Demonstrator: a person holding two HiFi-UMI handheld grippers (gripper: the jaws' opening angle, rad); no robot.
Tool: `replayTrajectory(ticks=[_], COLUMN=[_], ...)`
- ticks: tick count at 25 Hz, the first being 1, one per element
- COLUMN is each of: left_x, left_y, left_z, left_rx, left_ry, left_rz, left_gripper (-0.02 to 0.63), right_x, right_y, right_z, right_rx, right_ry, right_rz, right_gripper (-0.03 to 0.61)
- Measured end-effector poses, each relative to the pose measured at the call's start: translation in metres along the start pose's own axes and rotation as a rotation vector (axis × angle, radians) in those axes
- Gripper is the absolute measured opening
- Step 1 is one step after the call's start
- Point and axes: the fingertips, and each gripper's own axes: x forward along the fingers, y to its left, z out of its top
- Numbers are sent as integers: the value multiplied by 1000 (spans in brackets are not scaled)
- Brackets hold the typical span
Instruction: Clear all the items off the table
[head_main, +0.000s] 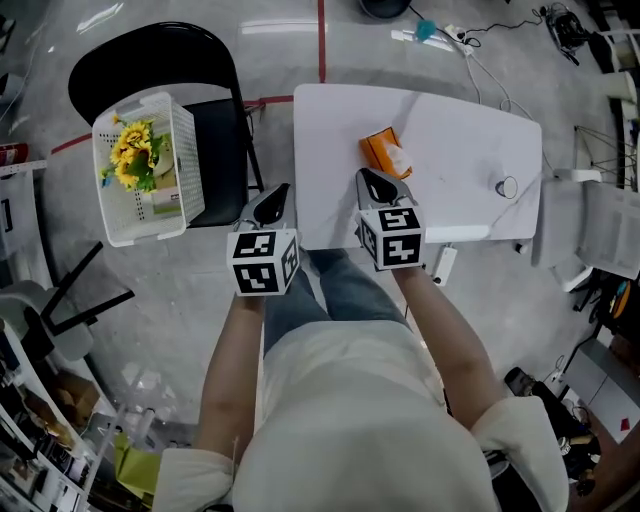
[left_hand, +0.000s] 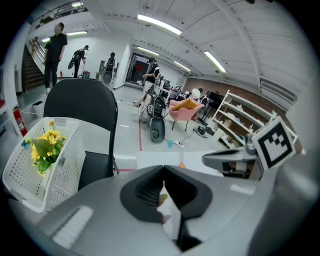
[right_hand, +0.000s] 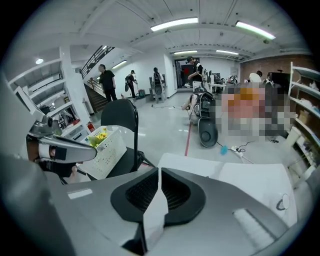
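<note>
An orange packet (head_main: 384, 152) with a white piece on it lies on the white table (head_main: 450, 135), near its front edge. A small ring-shaped item (head_main: 507, 186) sits toward the table's right side, also visible in the right gripper view (right_hand: 281, 202). My right gripper (head_main: 377, 184) is over the front edge just short of the packet, jaws shut (right_hand: 159, 172) and empty. Off the table's left front corner hovers my left gripper (head_main: 274, 203), above the gap beside the chair; its jaws (left_hand: 163, 171) are shut with nothing in them.
A white mesh basket (head_main: 178, 140) holding yellow flowers (head_main: 133, 153) rests on a black folding chair (head_main: 215, 130) left of the table. A white object (head_main: 445, 264) hangs at the table's front edge. Cables, a power strip (head_main: 440, 38) and people stand beyond.
</note>
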Motion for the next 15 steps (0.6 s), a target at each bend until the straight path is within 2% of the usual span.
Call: replayTrajectory(ticks=[5,15], left_x=[18,50], left_y=[-22,-40], left_z=[-13,-46], left_rx=[5,-23], left_ry=[21,48], left_rz=[-7,4], left_gripper=[9,9], right_x=[5,37], right_y=[-29,-73], right_z=[-27,-70], right_rx=[14,-25], right_ry=[46,126], right_rz=[3,-1], right_gripper=[77,208])
